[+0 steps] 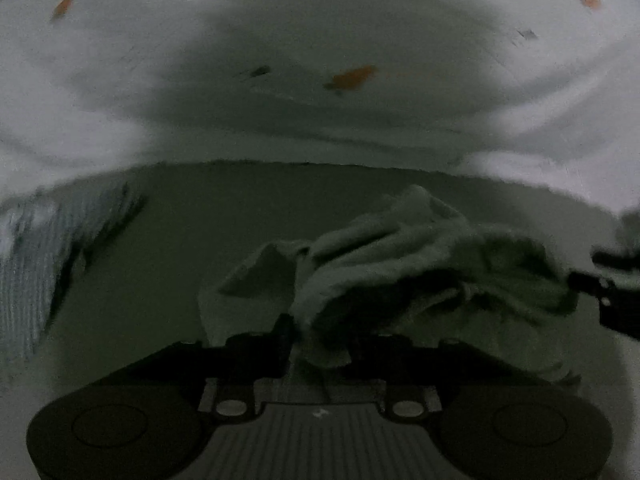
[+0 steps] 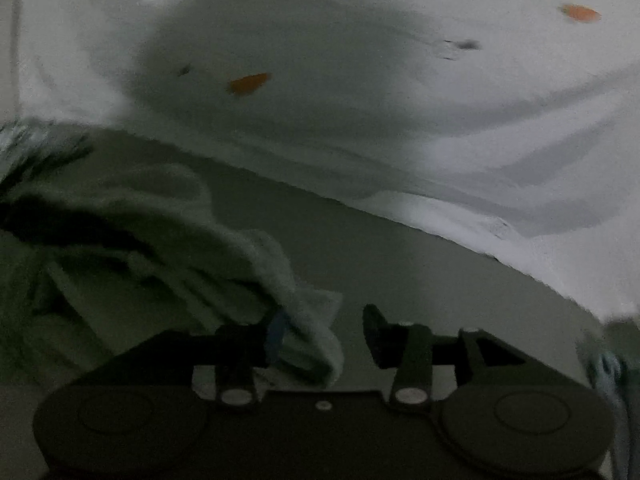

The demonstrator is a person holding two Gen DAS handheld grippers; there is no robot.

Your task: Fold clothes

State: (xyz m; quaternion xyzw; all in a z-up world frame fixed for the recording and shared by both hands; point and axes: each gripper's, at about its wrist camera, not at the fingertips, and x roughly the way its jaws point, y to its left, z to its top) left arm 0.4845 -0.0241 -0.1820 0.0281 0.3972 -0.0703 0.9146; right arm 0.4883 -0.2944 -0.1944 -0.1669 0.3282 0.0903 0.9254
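While the two views are dim and smeared by motion, a crumpled pale grey-green terry garment (image 1: 400, 264) shows bunched in loose ridges on a flat grey-green surface (image 1: 180, 240), not laid flat and with no clean fold line visible. Its near edge passes between the fingers of the left gripper (image 1: 320, 336), whose jaws are closed on the cloth. In the right wrist view the same garment (image 2: 140, 248) lies to the left, and a corner of it drapes over one finger of the right gripper (image 2: 324, 332); the jaws there stand apart with a clear gap, the other finger bare, so nothing is pinched on that side. Beyond the surface rises a wrinkled white sheet with scattered orange marks (image 2: 440, 120), and a striped grey fabric (image 1: 36, 264) lies at the far left of the left wrist view. As judged from this pose, the main risk is uneven tension: with only one side held, any lift or pull would drag the bundle into a tighter twist. The draped corner could also slide off the parted fingers, since terry is limp and the layers overlap, making it easy to catch two plies at once.
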